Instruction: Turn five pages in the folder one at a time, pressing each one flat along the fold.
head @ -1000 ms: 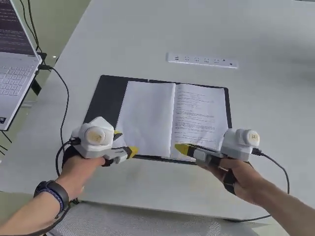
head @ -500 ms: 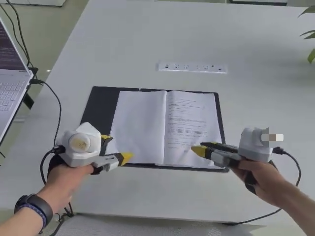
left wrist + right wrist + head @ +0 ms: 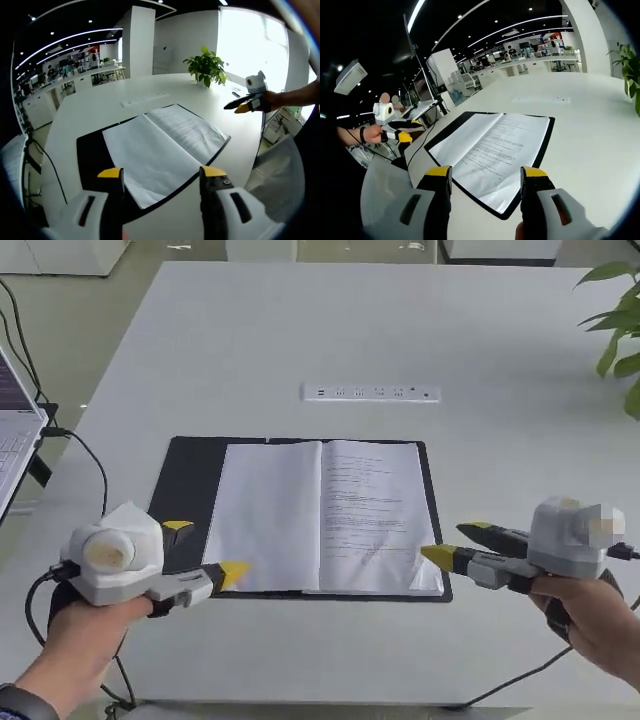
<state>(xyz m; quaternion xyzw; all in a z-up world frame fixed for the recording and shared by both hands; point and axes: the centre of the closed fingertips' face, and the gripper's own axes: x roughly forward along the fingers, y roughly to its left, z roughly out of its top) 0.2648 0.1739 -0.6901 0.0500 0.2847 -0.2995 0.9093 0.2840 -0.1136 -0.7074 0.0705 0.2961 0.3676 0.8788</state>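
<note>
The black folder (image 3: 185, 490), its right page's print too small to read, lies open and flat on the white table (image 3: 300, 320), left page blank, between the yellow-tipped left gripper (image 3: 207, 550) and right gripper (image 3: 453, 542), both with jaws spread and empty.

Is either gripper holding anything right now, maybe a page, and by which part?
Nothing is held. The left gripper and right gripper are both open, with nothing between their jaws; the folder lies open on the table.
</note>
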